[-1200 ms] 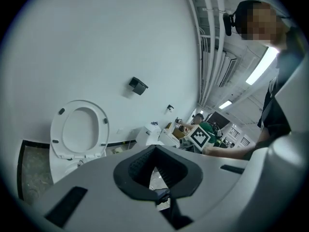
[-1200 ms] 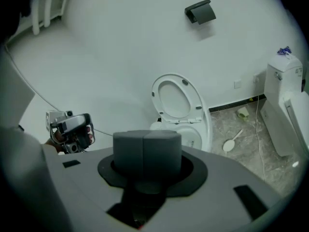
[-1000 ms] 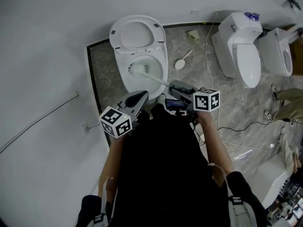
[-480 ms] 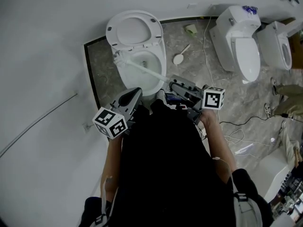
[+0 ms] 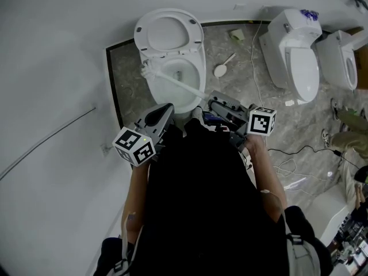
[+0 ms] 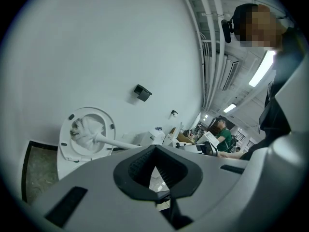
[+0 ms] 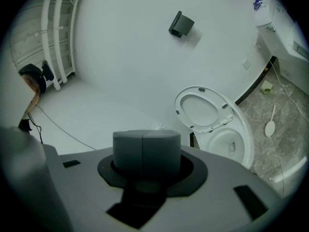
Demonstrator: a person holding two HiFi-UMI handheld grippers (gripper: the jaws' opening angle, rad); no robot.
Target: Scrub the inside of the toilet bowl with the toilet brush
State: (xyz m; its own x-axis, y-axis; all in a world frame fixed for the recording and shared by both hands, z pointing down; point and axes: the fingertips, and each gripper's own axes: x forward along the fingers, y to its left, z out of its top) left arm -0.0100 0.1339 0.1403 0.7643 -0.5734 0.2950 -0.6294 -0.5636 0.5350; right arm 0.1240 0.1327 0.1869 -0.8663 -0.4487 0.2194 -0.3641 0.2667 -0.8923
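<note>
The toilet brush (image 5: pixel 172 80) is seemingly clamped in the closed right gripper (image 5: pixel 211 103), bristles at the toilet bowl's (image 5: pixel 200 76) left rim (a second toilet (image 5: pixel 293 56) well right of it); the left gripper (image 5: pixel 163 114) is held parted, empty.

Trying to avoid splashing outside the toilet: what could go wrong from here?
1. The head of the toilet brush sits up at the left rim of the bowl, below the raised seat, not down inside. A sweep from there may flick drips onto the floor or wall.
2. The right tool holds the far end of the long handle, so the brush may twist or slip under pressure.
3. The left tool is open and empty, steadying nothing.
</note>
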